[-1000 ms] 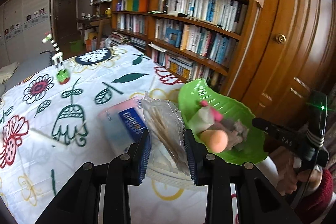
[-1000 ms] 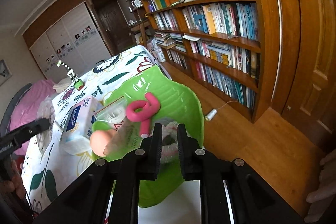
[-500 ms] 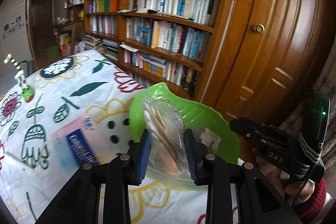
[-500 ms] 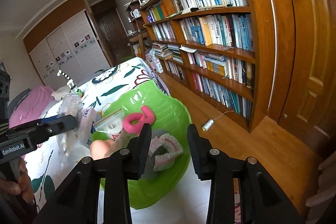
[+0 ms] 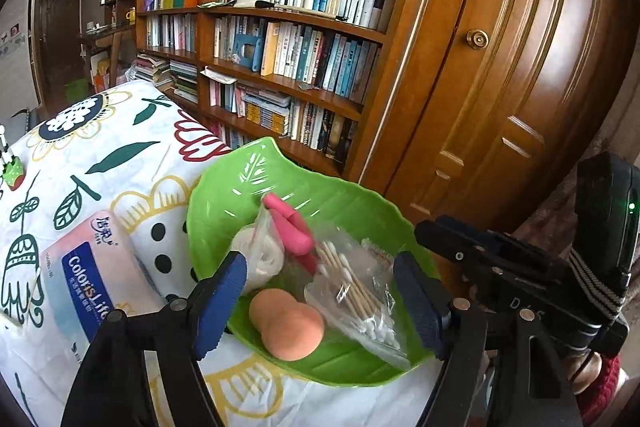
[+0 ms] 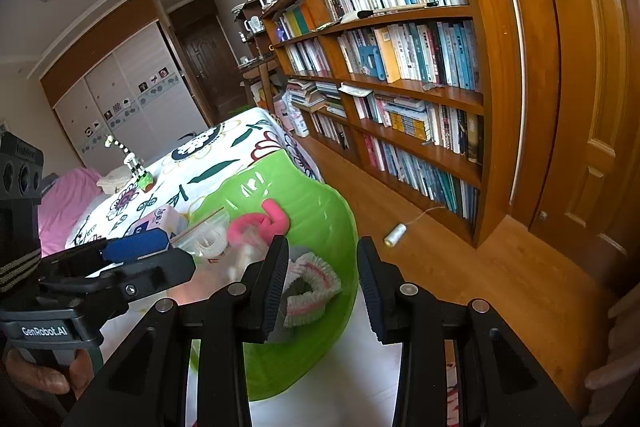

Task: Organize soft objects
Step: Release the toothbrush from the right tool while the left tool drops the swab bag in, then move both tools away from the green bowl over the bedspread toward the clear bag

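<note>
Your bag of cotton swabs [image 5: 356, 299] lies in the green leaf-shaped bowl [image 5: 224, 203], and its long side runs from the pink curly toy [image 5: 290, 231] down toward the bowl's near right edge. Your left gripper [image 5: 320, 301] is spread wide over the bowl and holds nothing, and your right gripper [image 6: 322, 281] is spread too, over the frilly pink-and-white thing [image 6: 312, 285]. A peach sponge [image 5: 286, 323] sits just beside the bag, and a tissue pack [image 5: 86, 279] lies on the flowered cloth [image 5: 120, 147] left of the bowl.
</note>
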`<state>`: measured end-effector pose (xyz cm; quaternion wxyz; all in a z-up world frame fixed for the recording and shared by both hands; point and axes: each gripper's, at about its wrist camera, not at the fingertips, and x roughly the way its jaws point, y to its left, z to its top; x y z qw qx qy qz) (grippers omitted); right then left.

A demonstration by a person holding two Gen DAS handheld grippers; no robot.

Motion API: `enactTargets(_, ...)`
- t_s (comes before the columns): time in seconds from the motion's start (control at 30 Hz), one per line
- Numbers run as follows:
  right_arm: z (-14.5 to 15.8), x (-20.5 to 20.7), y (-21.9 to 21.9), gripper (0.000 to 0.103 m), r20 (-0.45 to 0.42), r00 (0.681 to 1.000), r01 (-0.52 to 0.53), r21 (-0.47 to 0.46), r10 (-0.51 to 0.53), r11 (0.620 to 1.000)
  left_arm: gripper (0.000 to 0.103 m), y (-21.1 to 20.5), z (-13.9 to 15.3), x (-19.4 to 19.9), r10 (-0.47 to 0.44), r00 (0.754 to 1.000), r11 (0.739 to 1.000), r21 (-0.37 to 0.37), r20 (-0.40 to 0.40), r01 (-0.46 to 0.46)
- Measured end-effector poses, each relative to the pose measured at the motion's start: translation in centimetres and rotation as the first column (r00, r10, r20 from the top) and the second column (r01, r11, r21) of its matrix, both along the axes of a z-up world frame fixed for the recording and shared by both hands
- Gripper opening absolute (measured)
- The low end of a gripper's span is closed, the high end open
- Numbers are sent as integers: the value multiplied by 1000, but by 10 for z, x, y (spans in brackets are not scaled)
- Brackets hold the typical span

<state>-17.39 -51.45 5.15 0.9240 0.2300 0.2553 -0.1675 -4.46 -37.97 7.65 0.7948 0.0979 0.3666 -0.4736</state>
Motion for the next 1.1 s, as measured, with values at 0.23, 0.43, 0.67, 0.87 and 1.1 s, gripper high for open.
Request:
enactTargets(0.23,-1,4,9,37,-1,999,-36,3,36,999,84,11,3,2,48,998,999,13,31,-48)
enactTargets(0.43,-1,16,33,39,-22,991,-131,-22,131,991,88,22,6,9,98,994,995,14,37,-99)
enactTargets(0.67,-13,36,52,39,-163,975,-167,-112,147,980,93,39,11,13,134,990,991,-3,43,-134)
enactTargets(0.87,-18,46,52,40,-224,966,-162,-115,133,980,94,54,10,20,169,985,986,-4,29,-169)
enactTargets(1.1,-14,48,53,43,-224,967,-152,-128,121,980,94,72,6,28,209,978,978,-7,4,-209)
